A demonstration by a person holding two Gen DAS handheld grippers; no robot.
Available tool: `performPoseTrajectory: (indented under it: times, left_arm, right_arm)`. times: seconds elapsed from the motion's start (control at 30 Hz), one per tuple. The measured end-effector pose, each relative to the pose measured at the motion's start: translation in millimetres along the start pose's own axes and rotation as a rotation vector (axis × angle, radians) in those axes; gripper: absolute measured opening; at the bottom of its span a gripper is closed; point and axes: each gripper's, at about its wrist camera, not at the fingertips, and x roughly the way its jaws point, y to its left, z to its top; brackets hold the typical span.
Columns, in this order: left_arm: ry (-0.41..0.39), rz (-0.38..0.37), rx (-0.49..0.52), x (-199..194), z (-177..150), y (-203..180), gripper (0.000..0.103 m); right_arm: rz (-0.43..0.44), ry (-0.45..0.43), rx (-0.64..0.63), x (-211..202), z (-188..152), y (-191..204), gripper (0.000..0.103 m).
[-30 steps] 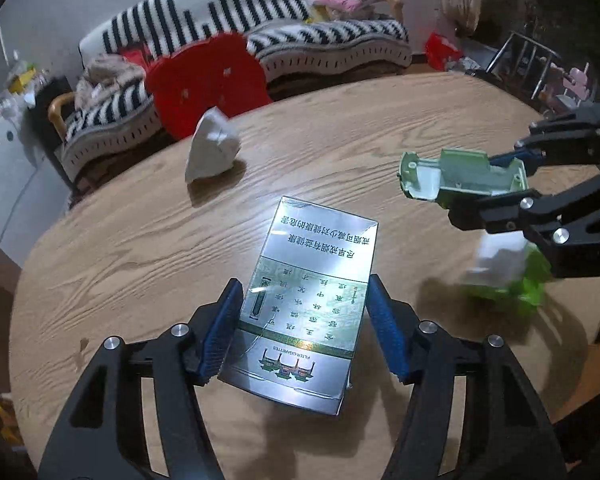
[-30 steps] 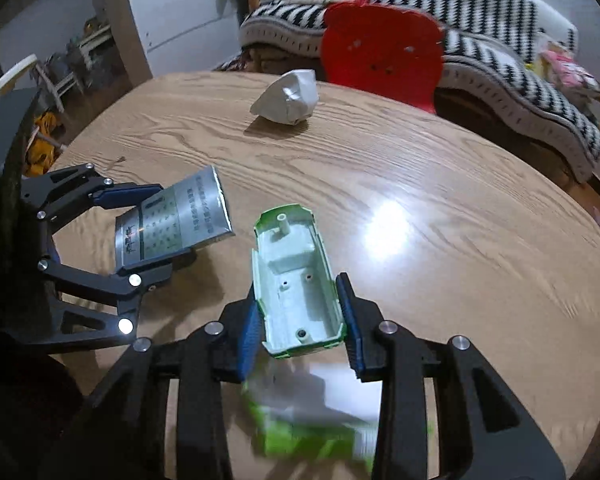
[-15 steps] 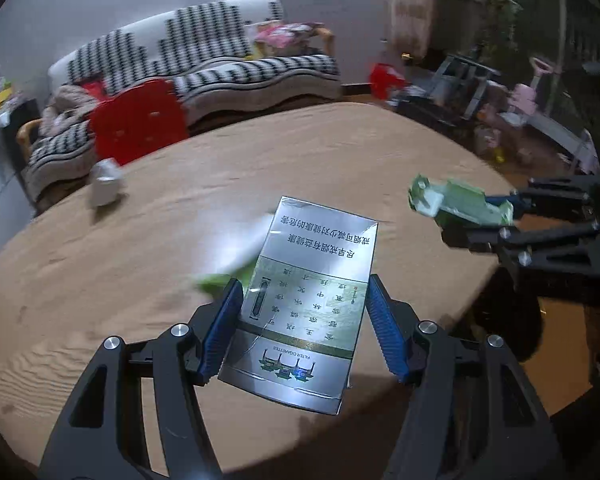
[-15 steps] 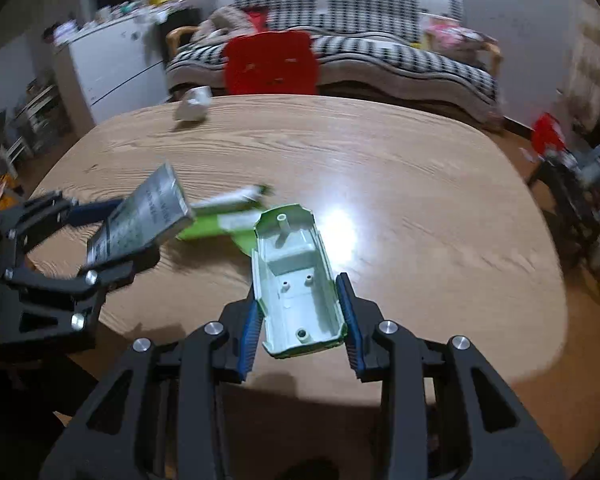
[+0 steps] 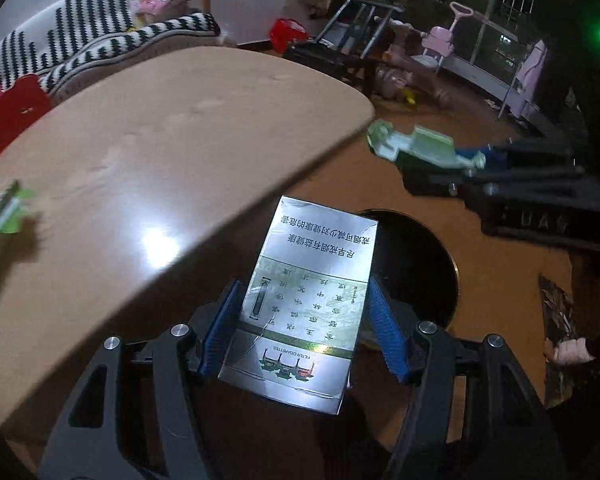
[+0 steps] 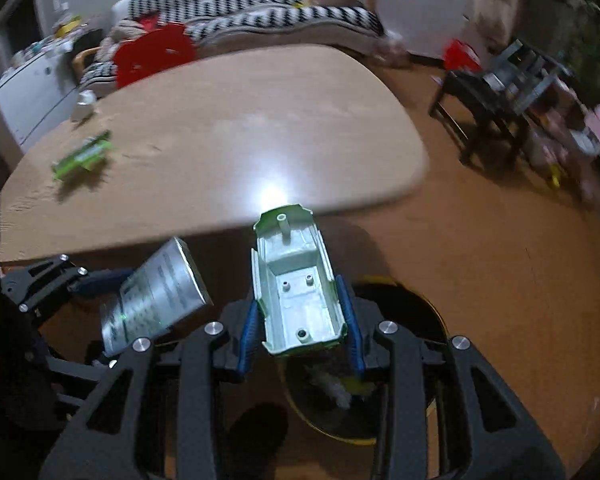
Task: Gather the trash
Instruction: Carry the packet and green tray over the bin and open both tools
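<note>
My left gripper (image 5: 304, 326) is shut on a silver cigarette box (image 5: 312, 292) with green print, held past the table's edge above a dark round trash bin (image 5: 416, 272) on the floor. My right gripper (image 6: 300, 320) is shut on a pale green plastic shell (image 6: 296, 276), hollow side up, above the same bin (image 6: 416, 340), which holds some white and yellow scraps. Each view shows the other gripper with its load: the green shell (image 5: 416, 148) at the right, the silver box (image 6: 156, 292) at the left. A green wrapper (image 6: 82, 156) and a crumpled white paper (image 6: 85, 100) lie on the table.
The round wooden table (image 6: 228, 140) lies behind both grippers. A red chair (image 6: 152, 54) and a striped sofa (image 6: 260, 12) stand beyond it. At the right are a black stool (image 6: 484, 96), toys and a rack on the brown floor.
Both grippers have swung right and off the table with their loads, and now hang over the bin on the floor. The wrapper and white paper stayed on the table.
</note>
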Motion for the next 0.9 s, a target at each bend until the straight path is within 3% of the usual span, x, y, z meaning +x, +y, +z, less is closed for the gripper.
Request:
performPoseTrajectory:
  times: [0.33,0.9]
  left_arm:
    - [0.079,-0.010,-0.017,57,2,-27,0.062]
    - [0.122,-0.036,-0.034,107,7,-36,0.062]
  right_arm:
    - [-0.001,0.064,0.015,29,-18,-34,0.036]
    - [-0.015,0.109,0.039,52,-15,-49,0.036]
